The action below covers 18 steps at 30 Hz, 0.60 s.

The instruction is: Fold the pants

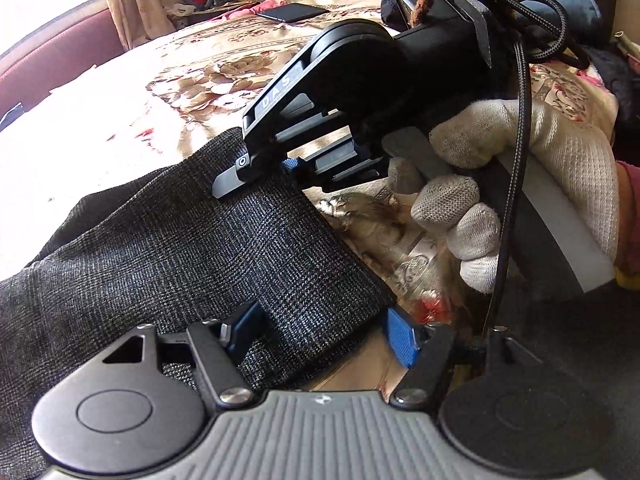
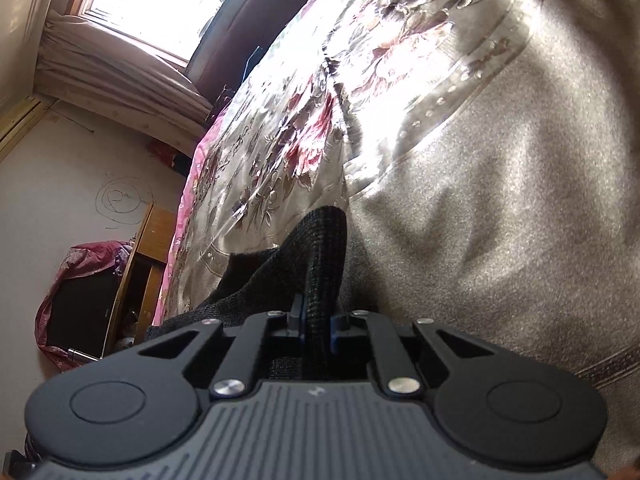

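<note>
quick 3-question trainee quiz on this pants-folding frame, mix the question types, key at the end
1. True or false: the right tool is clamped on a fold of the dark checked pants.
2. Multiple choice: in the left wrist view, the left tool is A) open, with the pants edge between its fingers; B) shut on a phone; C) out of view.
3. Fill in: the pants lie on a floral ____.

Key: 1 true; 2 A; 3 bedspread.
</note>
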Available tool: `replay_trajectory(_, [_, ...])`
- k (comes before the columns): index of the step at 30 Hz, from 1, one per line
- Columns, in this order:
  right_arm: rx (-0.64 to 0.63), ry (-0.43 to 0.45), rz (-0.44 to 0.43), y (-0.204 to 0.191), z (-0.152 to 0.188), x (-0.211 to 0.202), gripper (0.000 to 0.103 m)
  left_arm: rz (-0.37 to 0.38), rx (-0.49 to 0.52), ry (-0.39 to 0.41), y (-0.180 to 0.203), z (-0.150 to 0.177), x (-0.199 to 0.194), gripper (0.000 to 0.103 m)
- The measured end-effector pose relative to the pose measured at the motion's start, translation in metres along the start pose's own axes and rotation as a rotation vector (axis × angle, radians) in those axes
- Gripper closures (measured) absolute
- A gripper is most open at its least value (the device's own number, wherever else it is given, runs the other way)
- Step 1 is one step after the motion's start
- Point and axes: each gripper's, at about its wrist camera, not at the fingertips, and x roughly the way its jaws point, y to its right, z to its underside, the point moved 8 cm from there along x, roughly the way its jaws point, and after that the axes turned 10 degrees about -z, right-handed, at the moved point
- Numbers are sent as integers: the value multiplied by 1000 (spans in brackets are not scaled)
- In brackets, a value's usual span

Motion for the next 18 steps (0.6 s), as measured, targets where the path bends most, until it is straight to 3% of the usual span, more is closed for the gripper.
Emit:
replay_trajectory(15, [-38, 73, 165, 36, -49, -75, 94, 159, 19, 61, 54, -55, 17, 25])
replay_trajectory(18, [2, 77, 141, 45, -47, -85, 86, 152, 25, 67, 50, -53, 13, 25])
